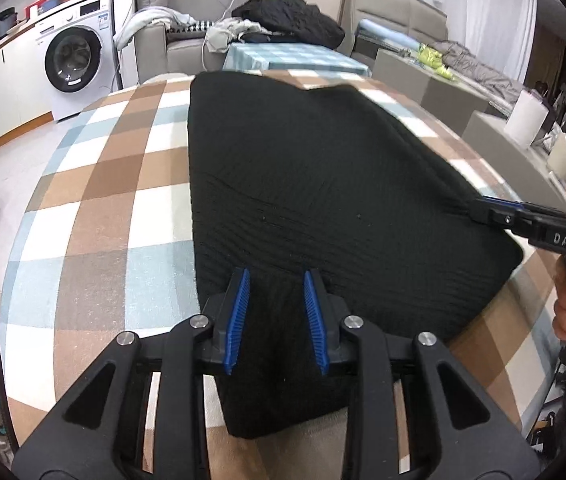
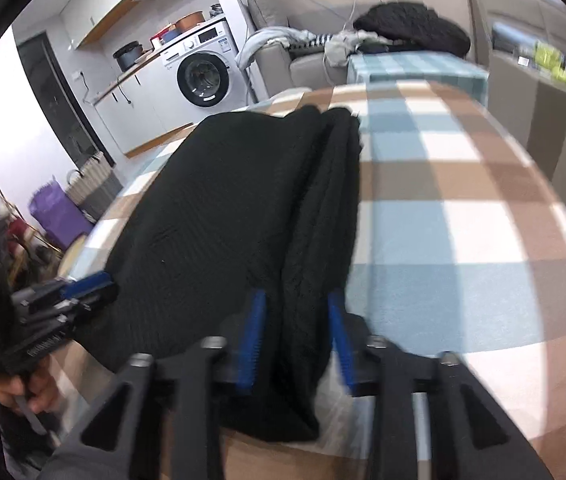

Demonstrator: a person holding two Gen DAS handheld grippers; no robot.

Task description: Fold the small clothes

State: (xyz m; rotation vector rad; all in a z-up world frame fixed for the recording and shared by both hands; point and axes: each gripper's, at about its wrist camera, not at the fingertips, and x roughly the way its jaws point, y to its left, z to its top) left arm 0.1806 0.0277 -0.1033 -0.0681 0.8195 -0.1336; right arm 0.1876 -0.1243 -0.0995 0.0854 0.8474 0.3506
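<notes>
A black knit garment (image 1: 303, 184) lies folded on the checked tablecloth (image 1: 115, 184). My left gripper (image 1: 277, 280) is over its near edge, blue pads apart with black cloth between them. My right gripper (image 1: 479, 206) shows at the right edge, pinching the garment's right side. In the right wrist view the garment (image 2: 211, 216) runs away from me with a doubled fold along its right side. My right gripper (image 2: 297, 300) has that fold between its pads. My left gripper (image 2: 95, 284) is at the garment's left edge.
The checked tablecloth (image 2: 463, 208) stretches bare to the right. Beyond the table stand a sofa with heaped clothes (image 1: 287, 16), a washing machine (image 1: 73, 56) and a second, blue-checked table (image 1: 299, 56). A paper roll (image 1: 527, 120) stands at the right.
</notes>
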